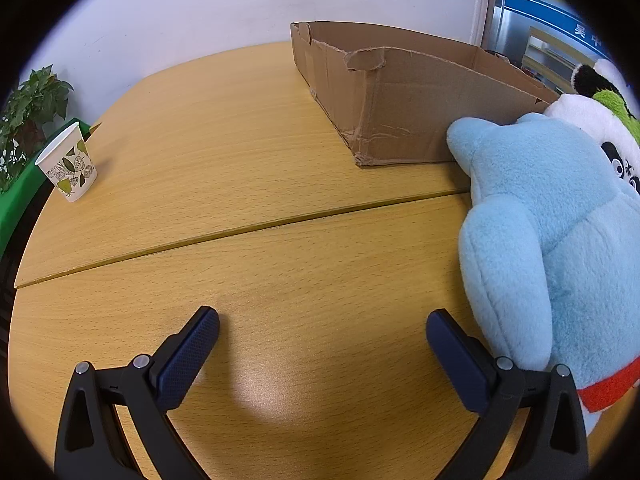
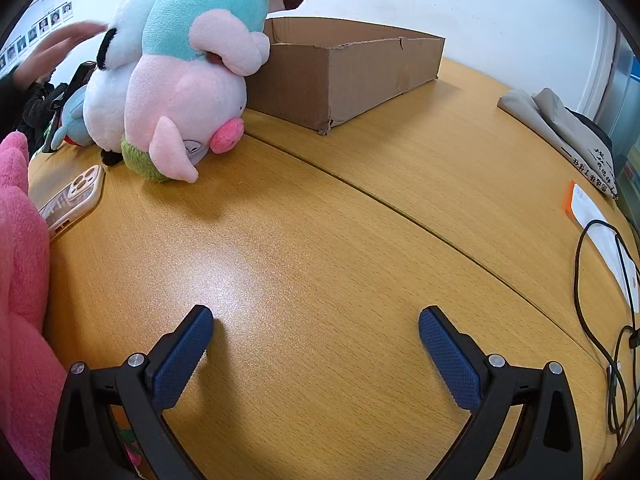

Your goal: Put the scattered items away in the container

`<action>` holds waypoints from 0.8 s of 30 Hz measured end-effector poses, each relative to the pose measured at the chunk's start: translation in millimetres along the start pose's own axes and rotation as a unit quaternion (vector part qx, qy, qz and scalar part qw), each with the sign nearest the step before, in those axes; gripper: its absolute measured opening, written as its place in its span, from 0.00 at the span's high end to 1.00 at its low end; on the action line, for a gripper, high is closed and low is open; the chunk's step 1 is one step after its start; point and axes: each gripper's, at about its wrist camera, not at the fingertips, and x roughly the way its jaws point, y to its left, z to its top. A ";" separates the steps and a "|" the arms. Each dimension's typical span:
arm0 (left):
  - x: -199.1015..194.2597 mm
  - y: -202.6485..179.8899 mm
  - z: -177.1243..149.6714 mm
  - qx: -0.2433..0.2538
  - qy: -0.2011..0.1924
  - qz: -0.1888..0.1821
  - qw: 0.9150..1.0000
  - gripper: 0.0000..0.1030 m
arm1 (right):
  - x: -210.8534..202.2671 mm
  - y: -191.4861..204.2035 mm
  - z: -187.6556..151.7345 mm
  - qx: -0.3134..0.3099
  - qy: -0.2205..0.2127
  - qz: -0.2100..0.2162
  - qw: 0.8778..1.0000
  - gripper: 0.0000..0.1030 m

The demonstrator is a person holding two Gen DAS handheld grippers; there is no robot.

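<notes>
Wooden tabletop (image 1: 248, 184) carries a cardboard box (image 1: 404, 96) at the far side. Left gripper (image 1: 322, 326) and right gripper (image 2: 316, 322) both gape wide, holding nothing. Nearest is the blue plush (image 1: 552, 240), touching the left gripper's right finger, its long axis running near-to-far; the pig plush (image 2: 184, 92) leans against the box, far left of the right gripper.

My left gripper (image 1: 322, 324) had black plastic arms with round silver screws and fingers (image 1: 188, 354) padded in dark blue, finely dimpled rubber. My right gripper (image 2: 316, 322) matched it, its pads (image 2: 450, 356) a brighter blue.
</notes>
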 end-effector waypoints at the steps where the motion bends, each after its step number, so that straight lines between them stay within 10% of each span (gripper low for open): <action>1: 0.0 -0.3 0.2 0.000 0.000 0.000 1.000 0.00 | 0.2 -0.1 0.1 0.000 0.000 0.000 1.000 0.00; 24: -0.2 -5.6 4.0 -0.007 0.001 0.004 1.000 0.00 | -0.1 -0.1 0.0 0.003 0.000 -0.002 1.000 0.00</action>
